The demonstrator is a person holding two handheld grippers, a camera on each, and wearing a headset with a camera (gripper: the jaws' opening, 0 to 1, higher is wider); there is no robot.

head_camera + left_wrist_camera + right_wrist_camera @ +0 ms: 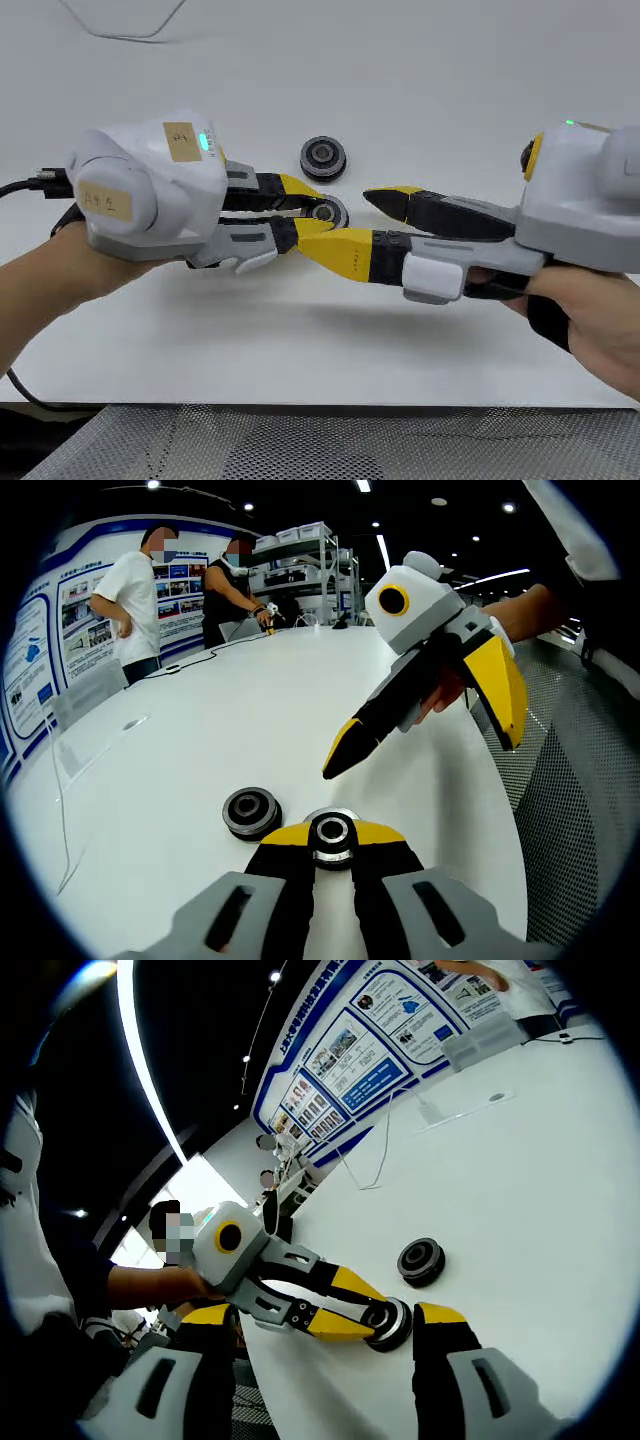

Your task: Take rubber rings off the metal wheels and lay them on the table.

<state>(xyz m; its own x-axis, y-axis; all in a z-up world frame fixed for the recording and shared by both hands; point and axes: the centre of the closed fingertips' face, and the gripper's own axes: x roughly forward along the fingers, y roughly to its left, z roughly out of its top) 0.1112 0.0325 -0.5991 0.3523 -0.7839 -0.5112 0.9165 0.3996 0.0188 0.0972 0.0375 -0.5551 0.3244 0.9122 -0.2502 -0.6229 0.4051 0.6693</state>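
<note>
Held wheel (pixel 332 838): small, dark centre, bright metal rim. It is sitting pinched between the yellow tips of the left gripper (pixel 322 210), close over the white table (pixel 300 330), about mid-scene. The left jaws are pressing on it from both sides and gripping it firmly.

Loose wheel (pixel 323 157): a black ring is running round its outside. It is lying flat on the table just beyond the held wheel, on the far side, apart from both grippers.

Right gripper (pixel 420 755): it is pointing in from the right toward the held wheel. Its jaws are standing wide open and holding nothing. In the head view the black, yellow-tipped jaw is sitting just right of the held wheel. The long yellow jaw is lying on the near side, overlapping the left gripper's near jaw. Whether either jaw is touching the wheel or the other gripper, I cannot tell.

Left hand (pixel 60 265) is holding the left gripper's body at the left, and a black cable (pixel 20 186) is trailing off its back end. Right hand (pixel 590 310) is gripping the right gripper at the right edge.

Two people (pixel 130 600) are standing at the far end of the table.
</note>
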